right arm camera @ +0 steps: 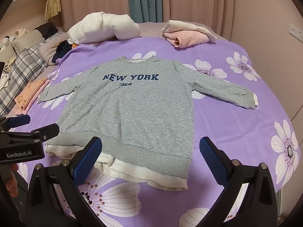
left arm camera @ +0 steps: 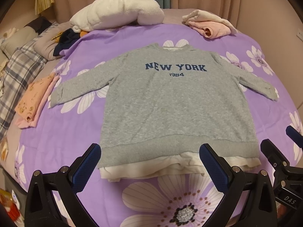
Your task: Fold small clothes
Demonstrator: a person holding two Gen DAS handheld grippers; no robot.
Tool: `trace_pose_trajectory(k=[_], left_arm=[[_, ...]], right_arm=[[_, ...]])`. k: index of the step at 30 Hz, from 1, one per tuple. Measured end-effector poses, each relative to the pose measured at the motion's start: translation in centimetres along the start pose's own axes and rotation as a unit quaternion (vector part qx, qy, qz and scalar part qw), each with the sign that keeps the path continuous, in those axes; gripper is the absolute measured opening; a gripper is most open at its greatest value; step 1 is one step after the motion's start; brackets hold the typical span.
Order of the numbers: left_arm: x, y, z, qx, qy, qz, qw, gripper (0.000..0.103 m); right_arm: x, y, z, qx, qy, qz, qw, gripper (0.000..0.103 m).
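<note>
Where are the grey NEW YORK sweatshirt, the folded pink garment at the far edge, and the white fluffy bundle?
Grey NEW YORK sweatshirt (left arm camera: 170,106): left wrist view, middle of the chest.
Folded pink garment (right arm camera: 186,37): right wrist view, top of the pink layer.
White fluffy bundle (left arm camera: 117,12): left wrist view, its upper surface.

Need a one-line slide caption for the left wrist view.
Open left claw poised at the hem of a grey sweatshirt spread flat on a purple flowered bedsheet.

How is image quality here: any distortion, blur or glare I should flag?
Left wrist view: strong fisheye bowing with dark corners; grey sweatshirt sharp, its lettering readable. Right wrist view: same bowing, dim warm light, soft shadows, no glare; the hand at the left edge is blurred.
</note>
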State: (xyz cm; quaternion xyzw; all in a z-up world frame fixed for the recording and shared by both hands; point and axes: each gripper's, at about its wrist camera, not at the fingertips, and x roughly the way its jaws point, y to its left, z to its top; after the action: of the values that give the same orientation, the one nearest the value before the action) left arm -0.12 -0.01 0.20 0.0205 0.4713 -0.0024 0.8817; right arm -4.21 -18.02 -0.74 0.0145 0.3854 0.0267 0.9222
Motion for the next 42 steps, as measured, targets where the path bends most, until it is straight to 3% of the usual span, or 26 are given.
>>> trace_pose_trajectory(k=[42], left_arm=[[-0.03, -0.36, -0.22, 0.004, -0.001, 0.000, 1.0000, 0.102]], right_arm=[[-0.24, 0.51, -0.68, 0.002, 0.001, 0.003, 1.000, 0.103]])
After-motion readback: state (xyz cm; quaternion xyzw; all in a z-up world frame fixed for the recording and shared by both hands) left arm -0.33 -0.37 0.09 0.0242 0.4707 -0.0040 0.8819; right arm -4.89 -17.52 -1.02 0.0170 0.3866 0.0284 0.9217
